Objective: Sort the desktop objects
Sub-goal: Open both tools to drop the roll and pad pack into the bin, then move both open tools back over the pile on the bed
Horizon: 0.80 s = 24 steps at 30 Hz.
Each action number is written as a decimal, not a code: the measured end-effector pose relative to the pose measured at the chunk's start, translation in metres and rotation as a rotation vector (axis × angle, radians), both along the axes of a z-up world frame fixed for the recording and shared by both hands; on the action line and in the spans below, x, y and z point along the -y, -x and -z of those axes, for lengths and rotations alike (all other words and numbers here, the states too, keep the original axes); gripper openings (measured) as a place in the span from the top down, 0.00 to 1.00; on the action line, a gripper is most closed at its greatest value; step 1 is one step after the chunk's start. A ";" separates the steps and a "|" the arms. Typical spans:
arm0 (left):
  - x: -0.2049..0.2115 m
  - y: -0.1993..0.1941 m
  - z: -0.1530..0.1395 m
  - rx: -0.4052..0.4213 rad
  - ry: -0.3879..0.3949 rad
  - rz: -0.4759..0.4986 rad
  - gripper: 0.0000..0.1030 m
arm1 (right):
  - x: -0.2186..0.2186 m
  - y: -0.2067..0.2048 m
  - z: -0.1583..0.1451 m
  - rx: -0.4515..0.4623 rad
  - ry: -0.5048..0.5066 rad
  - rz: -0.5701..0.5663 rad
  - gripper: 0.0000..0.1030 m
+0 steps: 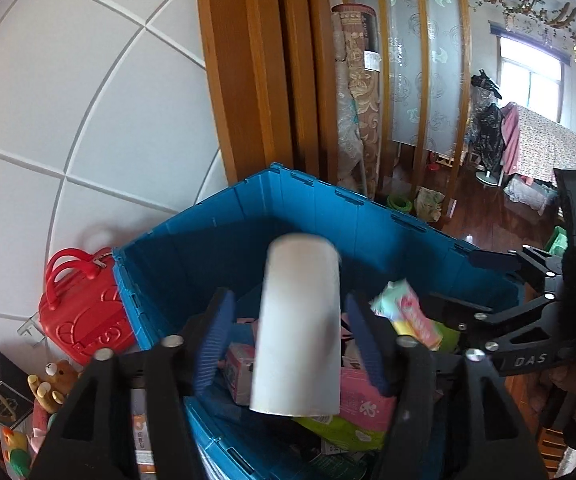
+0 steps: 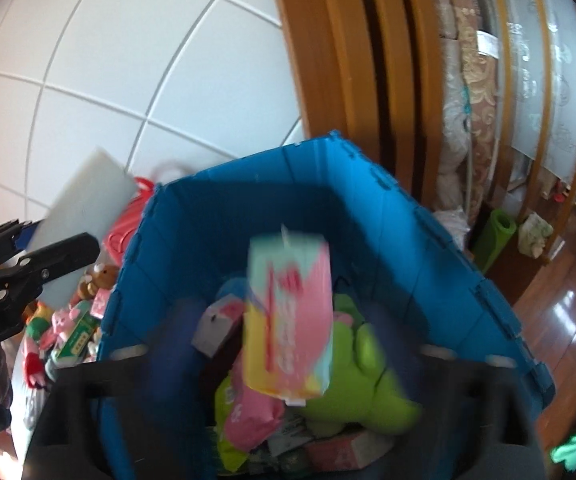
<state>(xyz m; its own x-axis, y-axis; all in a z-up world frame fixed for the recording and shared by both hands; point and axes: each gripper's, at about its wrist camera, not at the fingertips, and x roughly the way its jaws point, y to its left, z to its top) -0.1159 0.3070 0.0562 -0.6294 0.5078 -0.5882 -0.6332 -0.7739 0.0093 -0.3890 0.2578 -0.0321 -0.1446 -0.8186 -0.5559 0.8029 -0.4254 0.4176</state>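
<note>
White roll: white paper cylinder, upright between the spread pads, over the blue plastic crate.
Left gripper: jaws wide, pads clear of roll.
Right gripper: jaws wide; pastel packet loose above crate.
Technique: hold both inside the rims, withdraw straight.

White letters "DAS" stand on the black frame of the right tool, at the left wrist view's right edge. Print on the packets is too blurred to read.
</note>
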 end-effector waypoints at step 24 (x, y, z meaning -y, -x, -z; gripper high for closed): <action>0.210 -0.037 0.067 0.106 -0.008 -0.274 0.10 | 0.067 -0.135 -0.046 -0.068 0.027 -0.284 0.00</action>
